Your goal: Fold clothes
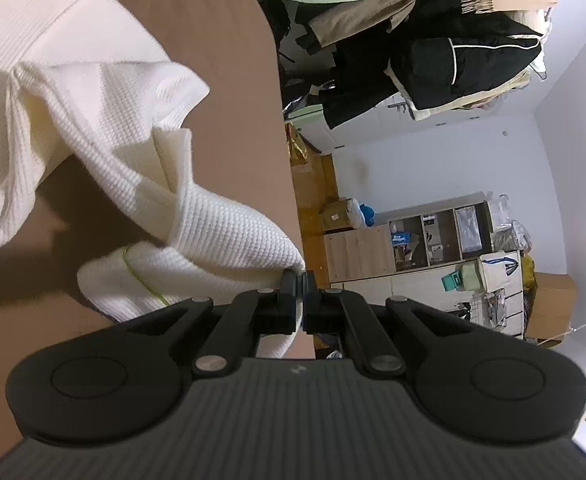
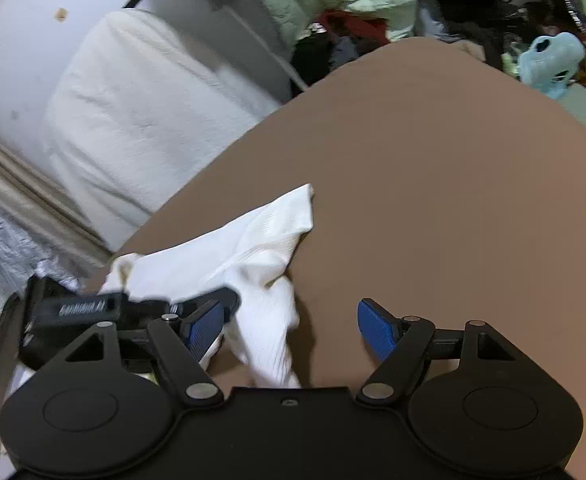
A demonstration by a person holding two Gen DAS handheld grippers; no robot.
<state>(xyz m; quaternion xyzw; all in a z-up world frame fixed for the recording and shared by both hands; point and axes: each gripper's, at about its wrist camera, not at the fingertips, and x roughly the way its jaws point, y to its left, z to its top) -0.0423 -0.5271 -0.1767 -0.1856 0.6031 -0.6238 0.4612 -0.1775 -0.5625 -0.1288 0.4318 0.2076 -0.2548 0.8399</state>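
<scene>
L gripper: jaws pinched tight on a fold of the white knit garment, pads pressed together w/ cloth squeezed between them. Grip sits at a bunched edge or corner; exactly which part of the garment it is can't be told. From the pinch the fabric runs up and away in a twisted ridge, lifted a bit off the brown table, then spreads flat across the far side of the tabletop. Holding by the edge like that looks meant to drag or carry that portion over for a fold.

R gripper: blue pads stand wide apart, nothing clamped. A loose hanging bit of the same white garment lies between and just ahead of the jaws, not gripped. The other gripper's black body shows at the left in this view, right beside the cloth, so both hands work the same end of the garment.

Judgement: fold is at an early stage, since the garment is crumpled rather than squared up. R jaws open by the cloth prob. means it's about to take a second hold.

Beyond the table: piled clothes, a wooden shelf unit, a white mattress-like bundle.
</scene>
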